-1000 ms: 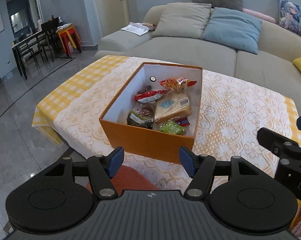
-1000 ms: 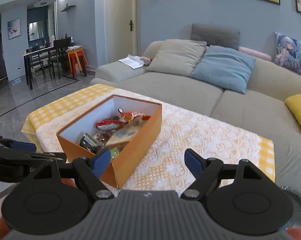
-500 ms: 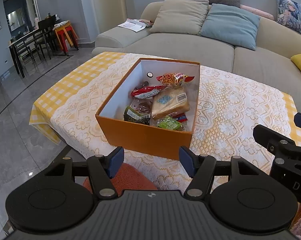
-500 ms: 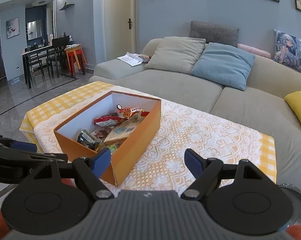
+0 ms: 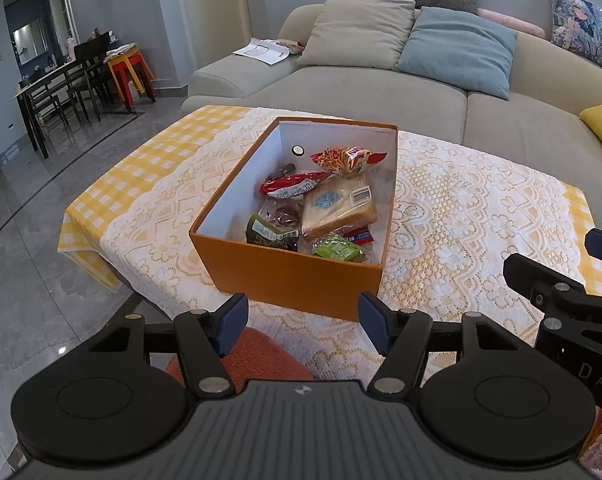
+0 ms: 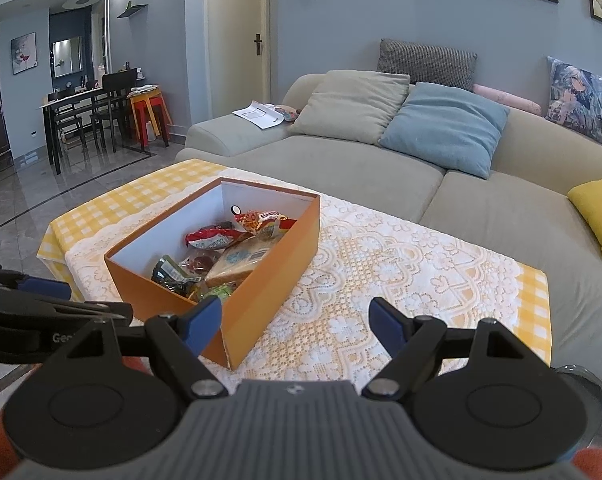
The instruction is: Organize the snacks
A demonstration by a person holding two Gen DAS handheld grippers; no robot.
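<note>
An orange box [image 5: 285, 276] [image 6: 273, 264] with a white inside stands on the lace-covered table [image 5: 473, 216] [image 6: 401, 264]. Several snacks lie in it: a wrapped sandwich [image 5: 339, 208] [image 6: 241, 260], a red packet [image 5: 293, 186] [image 6: 209, 238], an orange-red chip bag [image 5: 347, 158] [image 6: 263, 220], a dark green packet [image 5: 271, 236] [image 6: 171, 276] and a light green packet [image 5: 337, 248]. My left gripper [image 5: 303, 322] hangs open and empty just short of the box's near wall. My right gripper [image 6: 297, 322] is open and empty too, off the box's near right corner.
A grey sofa [image 5: 381, 92] [image 6: 481, 184] with cushions runs behind the table. A dining table with chairs and red stools [image 5: 129, 72] stands far left on the tiled floor. An orange-red cushion [image 5: 257, 356] lies under my left gripper. The other gripper [image 5: 573, 304] shows at the right.
Both grippers have drawn slightly back and up from the box, so it sits a little lower in both views. Both stay open; the snacks have not moved.
</note>
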